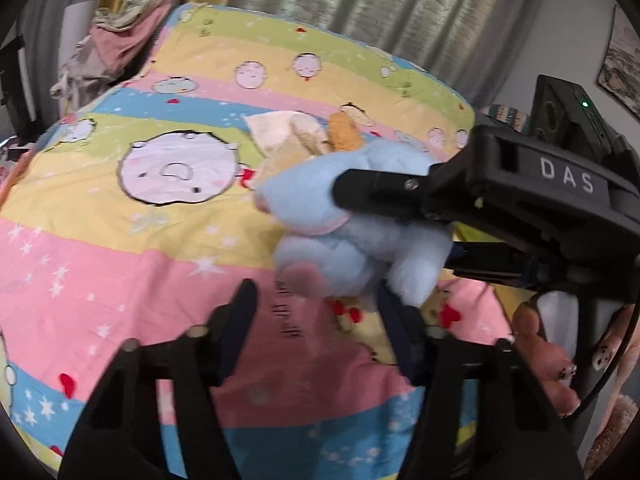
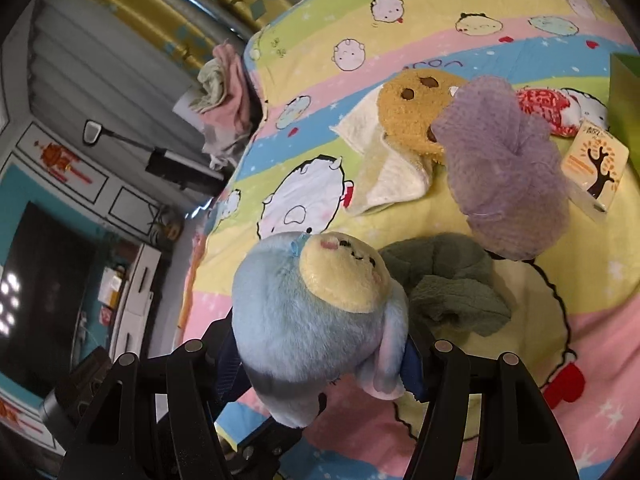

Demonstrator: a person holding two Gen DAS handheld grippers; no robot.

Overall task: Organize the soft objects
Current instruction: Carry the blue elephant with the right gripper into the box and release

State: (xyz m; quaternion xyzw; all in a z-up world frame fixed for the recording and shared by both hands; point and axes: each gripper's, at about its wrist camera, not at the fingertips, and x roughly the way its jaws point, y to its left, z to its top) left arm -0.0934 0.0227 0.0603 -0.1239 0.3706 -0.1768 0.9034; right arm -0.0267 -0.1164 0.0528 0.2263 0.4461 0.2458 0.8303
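Observation:
My right gripper (image 2: 320, 344) is shut on a light blue plush toy (image 2: 312, 312) with a cream face, held above the bed; the toy also shows in the left wrist view (image 1: 348, 224) with the right gripper (image 1: 360, 208) clamped on it. My left gripper (image 1: 316, 320) is open and empty, just below and in front of the toy. On the bed lie a tan plush (image 2: 416, 116), a cream towel (image 2: 388, 168), a purple mesh sponge (image 2: 504, 160) and a green cloth (image 2: 448, 284).
The bed has a striped cartoon-print cover (image 1: 160, 248). A red and white item (image 2: 544, 108) and a tagged packet (image 2: 592, 168) lie at the right. A pile of clothes (image 1: 120, 40) sits beyond the bed's far left corner. Curtains (image 1: 400, 4) hang behind.

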